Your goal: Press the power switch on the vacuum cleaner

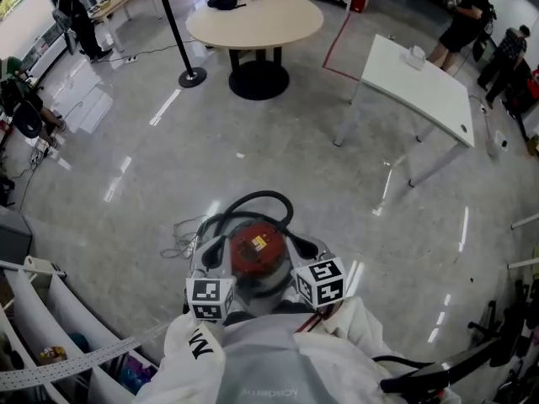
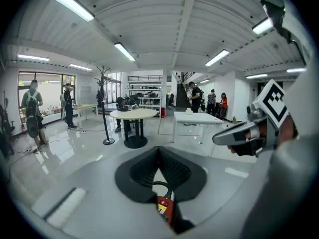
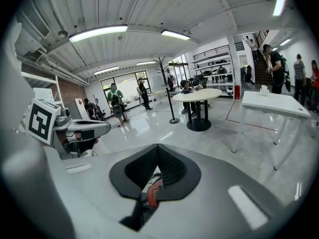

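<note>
Vacuum cleaner (image 1: 255,251) on floor (image 1: 278,167), directly below left gripper (image 2: 159,152) and right gripper (image 3: 157,149). Both have jaws pressed together, empty. Best practice: lower one closed tip squarely onto the switch, which is not discernible here.

An open office or lab hall: glossy floor (image 1: 278,167), round table (image 1: 255,19), white desk (image 1: 421,78), ceiling strip lights (image 2: 125,51), shelving (image 2: 144,96).

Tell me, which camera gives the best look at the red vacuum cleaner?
The head view. It looks down on most of the vacuum cleaner, with its red top and its black hose looped beyond it. The left gripper view and the right gripper view each show only a small red piece of it past the jaws.
</note>
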Available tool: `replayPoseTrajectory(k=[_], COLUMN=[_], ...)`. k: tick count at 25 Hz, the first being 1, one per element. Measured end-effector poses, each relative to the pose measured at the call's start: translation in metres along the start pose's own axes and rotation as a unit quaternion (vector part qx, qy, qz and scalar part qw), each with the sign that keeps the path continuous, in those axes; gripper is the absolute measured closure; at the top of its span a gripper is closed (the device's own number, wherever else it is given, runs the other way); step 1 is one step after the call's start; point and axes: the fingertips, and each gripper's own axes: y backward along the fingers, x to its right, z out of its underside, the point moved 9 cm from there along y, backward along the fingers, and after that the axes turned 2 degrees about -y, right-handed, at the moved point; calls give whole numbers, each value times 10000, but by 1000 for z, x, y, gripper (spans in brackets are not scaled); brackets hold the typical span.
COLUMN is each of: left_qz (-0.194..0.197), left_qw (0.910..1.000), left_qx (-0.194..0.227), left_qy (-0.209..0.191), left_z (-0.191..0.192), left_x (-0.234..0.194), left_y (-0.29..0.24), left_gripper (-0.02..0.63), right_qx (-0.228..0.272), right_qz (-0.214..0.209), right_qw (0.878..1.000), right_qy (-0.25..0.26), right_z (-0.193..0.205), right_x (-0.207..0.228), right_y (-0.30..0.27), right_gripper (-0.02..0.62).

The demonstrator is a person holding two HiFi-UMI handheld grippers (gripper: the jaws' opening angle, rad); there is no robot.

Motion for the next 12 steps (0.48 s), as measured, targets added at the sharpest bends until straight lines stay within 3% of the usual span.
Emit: replayPoseTrajectory(k=[12], left_qz=[-258], left_qw=[9996], left_qx=[-70], left_qy=[81], left_z=[0], left_x=[30], left_y=[0], left_gripper=[606], right_qx=[42], right_qz=[-244], right_qw=[9997], right_qy=[29], right_z=[3], right_x=[27], right_y=[17], right_gripper=[595])
